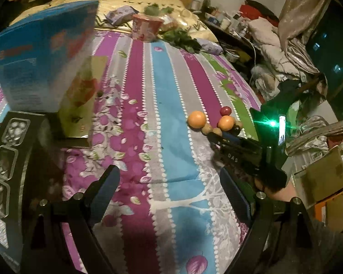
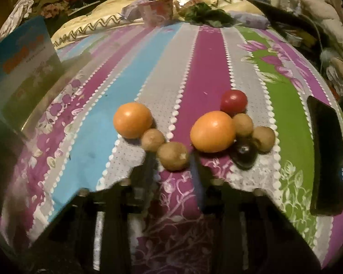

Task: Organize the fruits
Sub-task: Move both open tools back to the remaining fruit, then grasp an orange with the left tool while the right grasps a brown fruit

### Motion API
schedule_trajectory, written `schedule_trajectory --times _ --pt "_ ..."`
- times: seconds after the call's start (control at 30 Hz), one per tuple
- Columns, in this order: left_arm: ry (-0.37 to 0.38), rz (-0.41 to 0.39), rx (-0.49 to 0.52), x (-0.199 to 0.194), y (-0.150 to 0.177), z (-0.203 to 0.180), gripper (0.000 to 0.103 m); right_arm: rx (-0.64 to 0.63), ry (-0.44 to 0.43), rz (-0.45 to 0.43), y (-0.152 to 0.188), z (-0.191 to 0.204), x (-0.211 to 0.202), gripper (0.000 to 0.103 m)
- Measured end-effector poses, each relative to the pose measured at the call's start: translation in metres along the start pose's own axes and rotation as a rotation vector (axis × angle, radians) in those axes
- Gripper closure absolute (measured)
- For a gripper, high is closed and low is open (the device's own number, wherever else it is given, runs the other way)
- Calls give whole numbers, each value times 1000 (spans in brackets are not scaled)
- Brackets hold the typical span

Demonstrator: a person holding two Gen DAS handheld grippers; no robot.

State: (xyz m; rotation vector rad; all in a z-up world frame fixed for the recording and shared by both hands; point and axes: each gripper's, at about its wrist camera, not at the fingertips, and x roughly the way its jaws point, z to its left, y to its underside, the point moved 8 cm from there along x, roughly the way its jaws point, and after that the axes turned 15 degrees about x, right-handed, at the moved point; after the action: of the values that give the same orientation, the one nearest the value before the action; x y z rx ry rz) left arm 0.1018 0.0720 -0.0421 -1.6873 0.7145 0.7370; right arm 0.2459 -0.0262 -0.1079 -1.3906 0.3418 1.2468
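A cluster of fruit lies on the striped bedsheet [image 2: 148, 68]: two oranges [image 2: 133, 119] [image 2: 212, 131], a red fruit [image 2: 234, 101], a dark fruit [image 2: 244, 154] and several small brown fruits. My right gripper [image 2: 171, 161] is shut on the nearest brown fruit [image 2: 173, 158], a finger on each side of it. The left wrist view shows the same cluster [image 1: 196, 118] to the right, with the right gripper [image 1: 217, 137] reaching into it. My left gripper [image 1: 169, 171] stands open over bare sheet, nothing between its fingers, well short of the fruit.
A blue box [image 1: 45, 54] and a yellow-green box [image 1: 80, 105] stand at the left. A pink cup [image 1: 146, 27], leafy greens [image 1: 180, 37] and packets lie at the far end. A dark phone [image 2: 327, 155] lies right of the fruit. Clutter lines the bed's right side.
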Motion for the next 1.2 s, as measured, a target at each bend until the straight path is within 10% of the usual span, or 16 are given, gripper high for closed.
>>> schedule_trajectory --times 0.3,0.6,1.2 --pt "51 22 40 59 -21 -16 14 101 -97 -18 36 -17 -50 75" --pt "130 12 57 135 -61 -45 40 150 -131 -9 48 -25 -50 75" --pt "71 -40 45 141 -66 -37 63 142 -98 -38 46 -24 -56 75"
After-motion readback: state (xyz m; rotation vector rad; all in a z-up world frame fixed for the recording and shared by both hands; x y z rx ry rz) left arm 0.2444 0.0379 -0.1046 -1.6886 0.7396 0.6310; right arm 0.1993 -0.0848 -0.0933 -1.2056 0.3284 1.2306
